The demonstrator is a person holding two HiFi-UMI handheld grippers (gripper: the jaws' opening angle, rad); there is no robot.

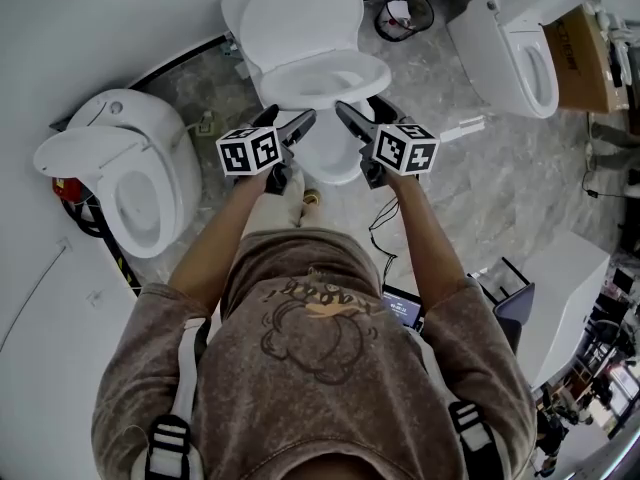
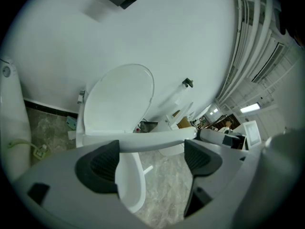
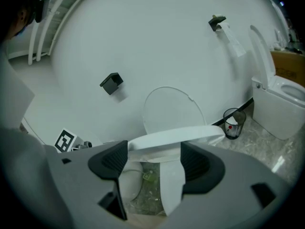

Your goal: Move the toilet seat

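Both pairs of jaws stand apart, clamped on nothing. In the left gripper view the left gripper (image 2: 150, 151) has the front rim of the white oval plastic toilet seat (image 2: 152, 140) running crosswise at the far ends of its dark ribbed pads (image 2: 97, 168). In the right gripper view the right gripper (image 3: 155, 151) shows the same, the toilet seat (image 3: 176, 135) spanning the gap from one pad tip to the other. Whether the rim rests on the tips or only passes just beyond them I cannot tell.

From the head view the left gripper (image 1: 292, 118) and the right gripper (image 1: 358, 108) sit side by side at the front edge of the toilet seat (image 1: 372, 68), one towards each front corner. The seat is tilted, its front raised clear of the white ceramic bowl (image 1: 330, 158), whose front shows below it.

Behind it the white rounded lid (image 1: 300, 13) stands upright against the pale wall (image 1: 120, 18), with open space between lid and seat.

Grey marbled floor (image 1: 450, 168) lies open on both sides of the bowl. A second white toilet (image 1: 130, 168) with its lid up stands well apart on the left, a third (image 1: 510, 58) on the right. A dark wire waste bin (image 1: 400, 13) sits by the wall just right of the lid.
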